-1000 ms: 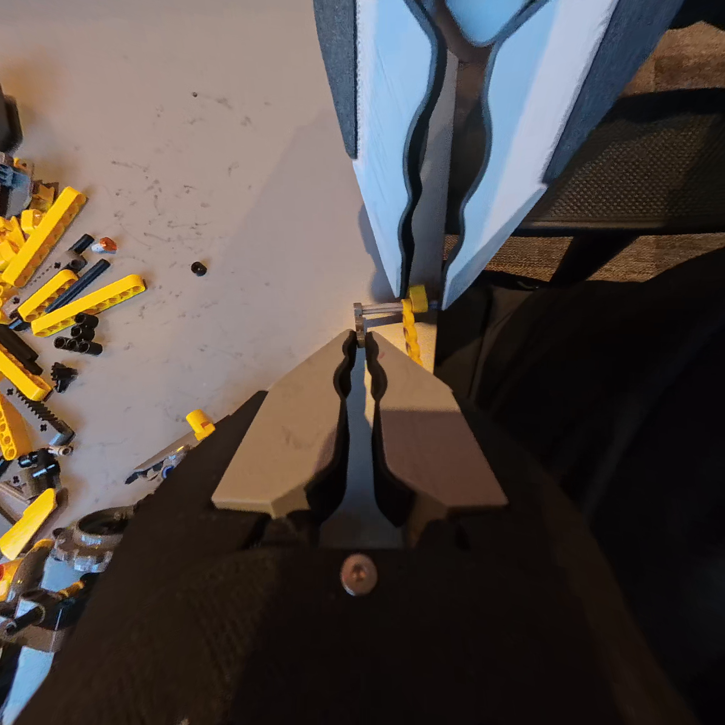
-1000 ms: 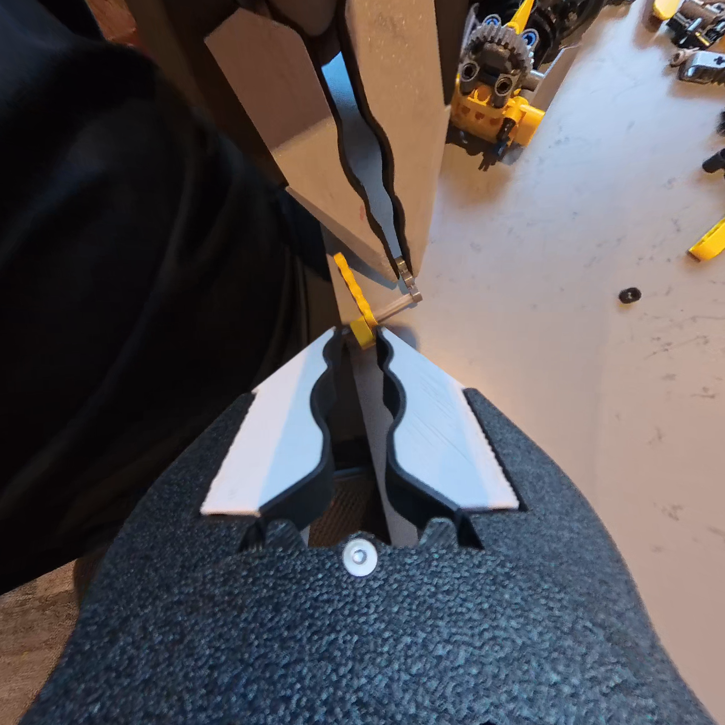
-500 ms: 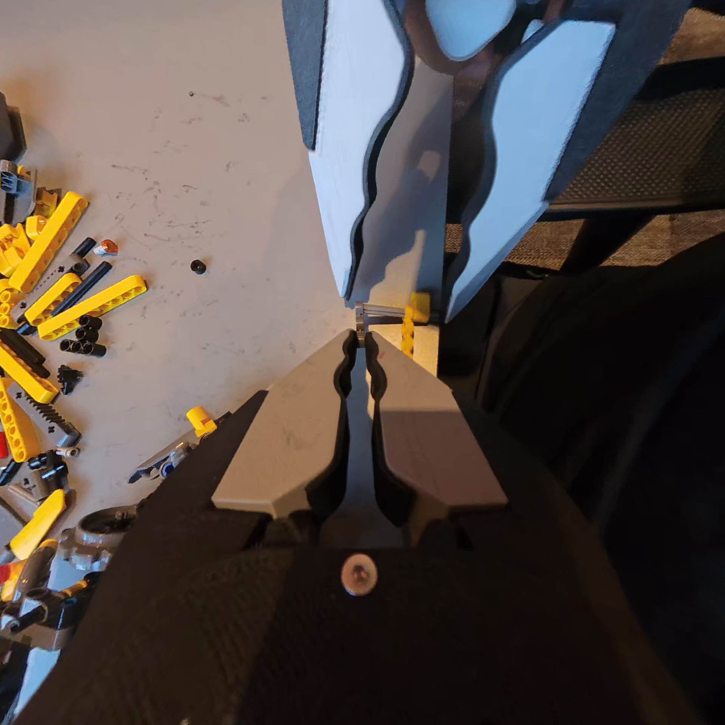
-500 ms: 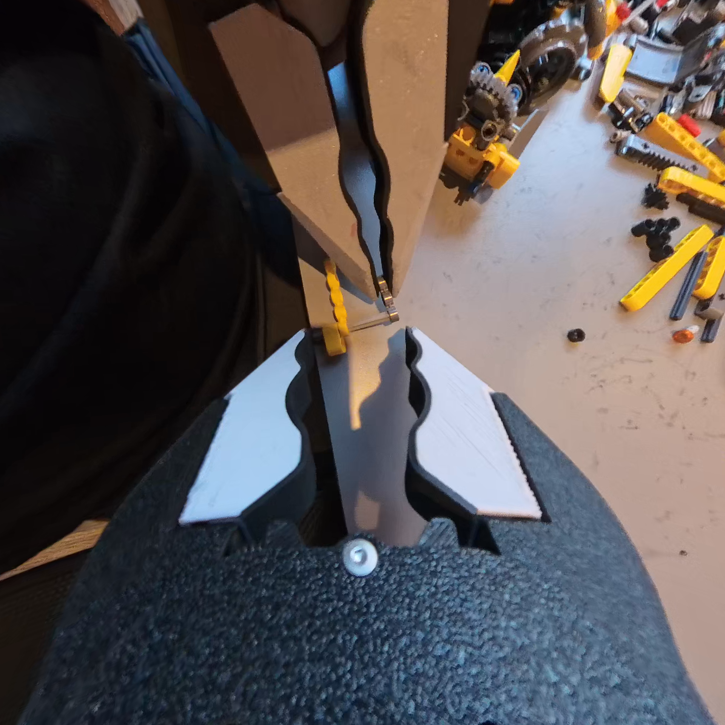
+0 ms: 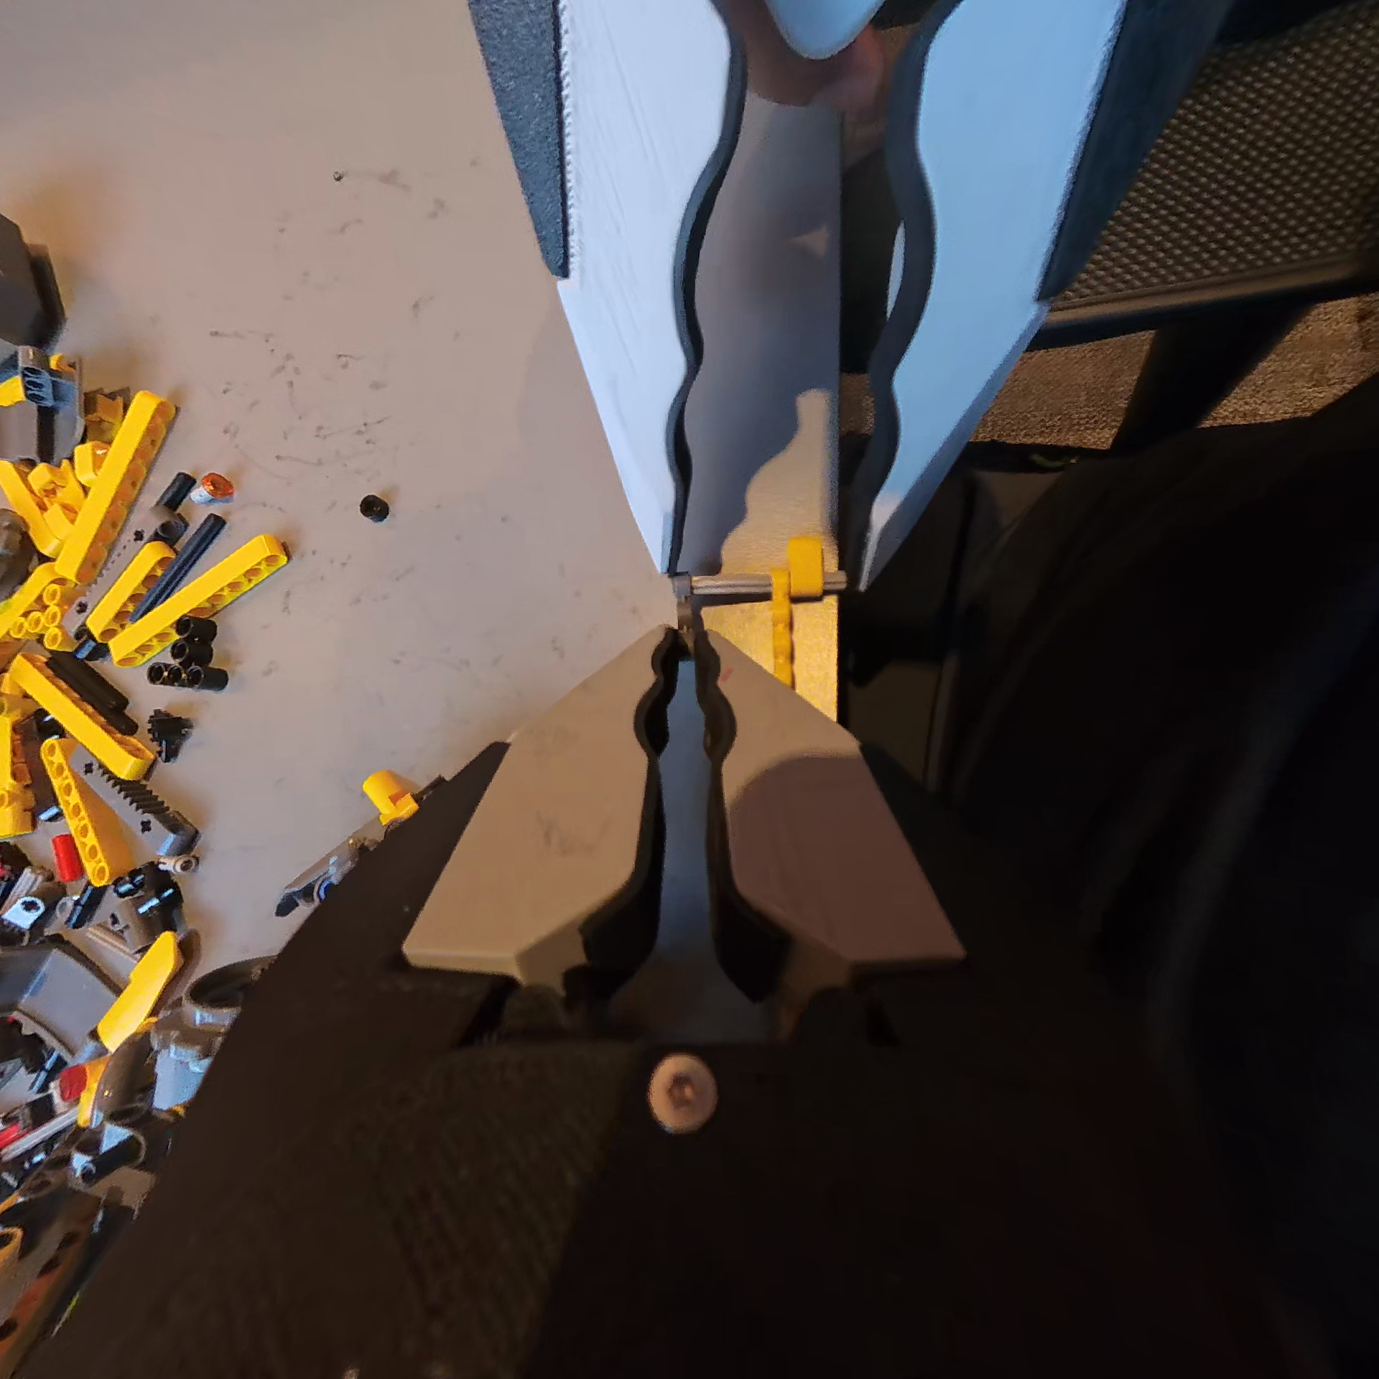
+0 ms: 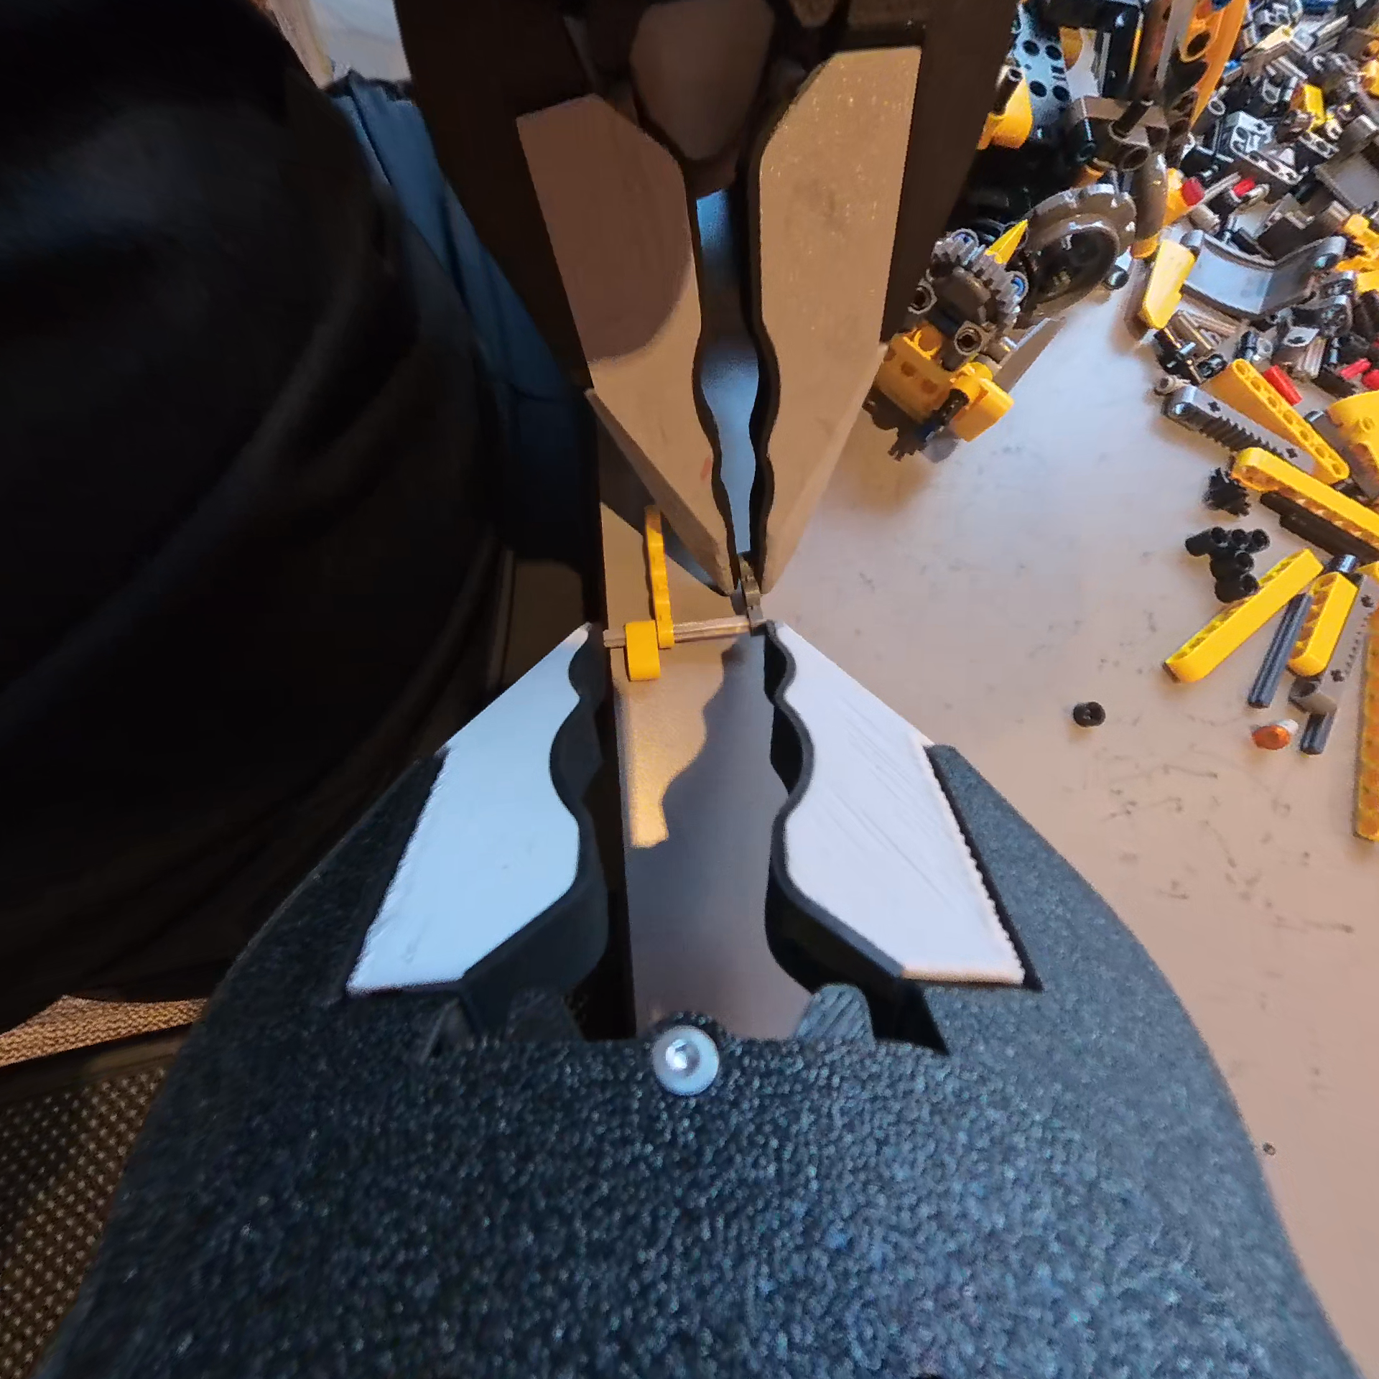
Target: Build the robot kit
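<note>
Both wrist cams look down their own fingers at close range, facing each other across the table (image 5: 313, 246) edge. Shared: small axle assembly (image 5: 754, 586) (image 6: 671, 634), loose parts pile (image 6: 1268, 485).

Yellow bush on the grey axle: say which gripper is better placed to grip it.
Probably right. The right gripper is open, straddling the thin grey axle and small yellow bush; the left gripper is shut on the grey end connector.

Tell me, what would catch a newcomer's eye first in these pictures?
Two hand-held grippers meet tip to tip at the table's edge. The grey-fingered left hand-held gripper pinches a small grey connector on a thin axle carrying yellow pieces, while the white-fingered right hand-held gripper stands open around that axle. Beyond lies a sprawl of yellow, black and grey building-toy parts.
</note>
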`<state>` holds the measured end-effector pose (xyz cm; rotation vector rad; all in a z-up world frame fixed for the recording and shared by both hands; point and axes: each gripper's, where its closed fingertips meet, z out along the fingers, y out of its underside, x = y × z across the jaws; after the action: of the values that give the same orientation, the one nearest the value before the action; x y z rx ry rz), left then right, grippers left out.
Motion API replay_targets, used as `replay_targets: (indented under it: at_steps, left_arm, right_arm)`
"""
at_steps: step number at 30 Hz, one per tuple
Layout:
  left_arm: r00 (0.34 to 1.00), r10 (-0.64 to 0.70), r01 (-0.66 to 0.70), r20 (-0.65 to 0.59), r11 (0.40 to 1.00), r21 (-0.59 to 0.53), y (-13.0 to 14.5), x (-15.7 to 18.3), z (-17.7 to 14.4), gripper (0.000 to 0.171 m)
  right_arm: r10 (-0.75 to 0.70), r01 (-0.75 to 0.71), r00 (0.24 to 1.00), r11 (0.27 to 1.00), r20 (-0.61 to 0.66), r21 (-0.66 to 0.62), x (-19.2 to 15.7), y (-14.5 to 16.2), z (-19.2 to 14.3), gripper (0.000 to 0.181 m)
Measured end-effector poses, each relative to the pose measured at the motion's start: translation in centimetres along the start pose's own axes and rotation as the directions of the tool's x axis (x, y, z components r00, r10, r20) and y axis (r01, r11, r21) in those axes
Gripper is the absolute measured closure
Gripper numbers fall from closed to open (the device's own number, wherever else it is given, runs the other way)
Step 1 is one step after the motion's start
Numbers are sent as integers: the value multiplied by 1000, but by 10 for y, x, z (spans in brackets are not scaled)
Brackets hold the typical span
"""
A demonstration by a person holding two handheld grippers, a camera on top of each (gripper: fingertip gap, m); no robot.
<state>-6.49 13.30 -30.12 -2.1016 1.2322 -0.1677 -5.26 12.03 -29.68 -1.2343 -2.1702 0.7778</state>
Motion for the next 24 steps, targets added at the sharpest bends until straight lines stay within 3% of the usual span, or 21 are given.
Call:
replay_targets:
  at_steps: [24]
  left_arm:
    - [998,29,-29,-63,1000,-2,3,8,-4,170]
  right_arm:
    - [-39,36,995,999,87,37,-8,-2,4,139]
